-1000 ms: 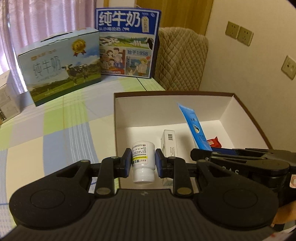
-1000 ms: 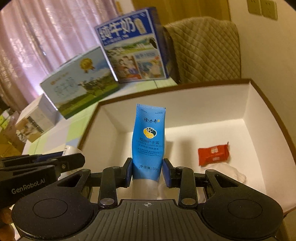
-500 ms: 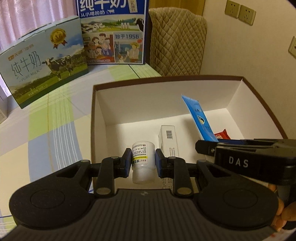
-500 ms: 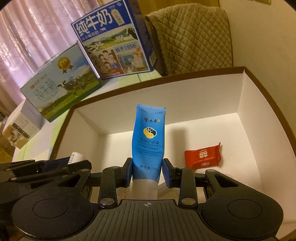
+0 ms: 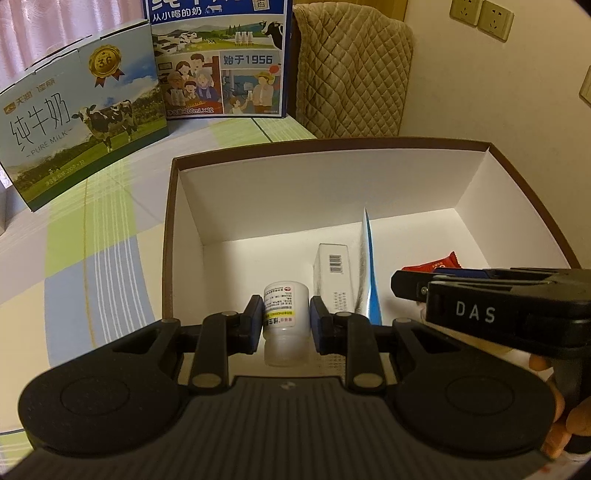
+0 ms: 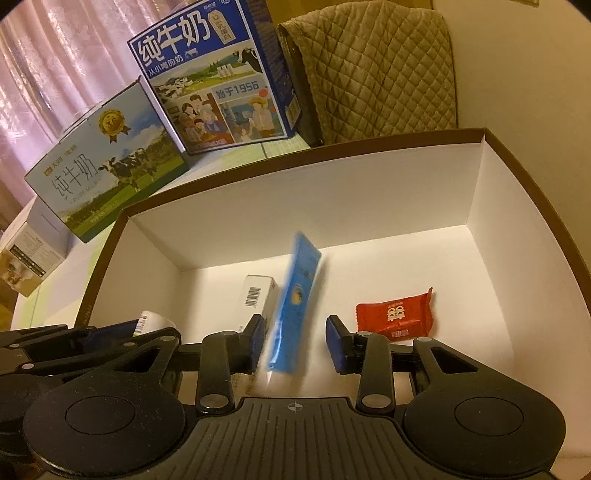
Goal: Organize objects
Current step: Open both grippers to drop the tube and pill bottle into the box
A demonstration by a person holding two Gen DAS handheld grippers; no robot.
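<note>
A white box with a brown rim (image 5: pixel 169 221) (image 6: pixel 110 236) lies open below both grippers. My left gripper (image 5: pixel 286 319) is shut on a small white pill bottle (image 5: pixel 286 308), held just inside the box's near-left part. My right gripper (image 6: pixel 295 341) stands open over the box floor. A blue hand-cream tube (image 6: pixel 295 306) (image 5: pixel 369 273) stands loose and blurred between its fingers, leaning against the left fingertip (image 6: pixel 258 338). In the box lie a white barcode carton (image 5: pixel 330 273) (image 6: pixel 258 291) and a red snack packet (image 6: pixel 393 314) (image 5: pixel 432 264).
Two milk cartons (image 5: pixel 81 140) (image 5: pixel 221 59) stand on the checked tablecloth (image 5: pixel 92 266) behind the box. A quilted chair back (image 5: pixel 354 74) is at the far right, against a wall with sockets (image 5: pixel 480 16). A small box (image 6: pixel 26 254) sits at far left.
My right gripper has opened and let go of the blue tube, which now tips leftward. Both grippers have moved forward and lower over the box; the left still holds the bottle.
</note>
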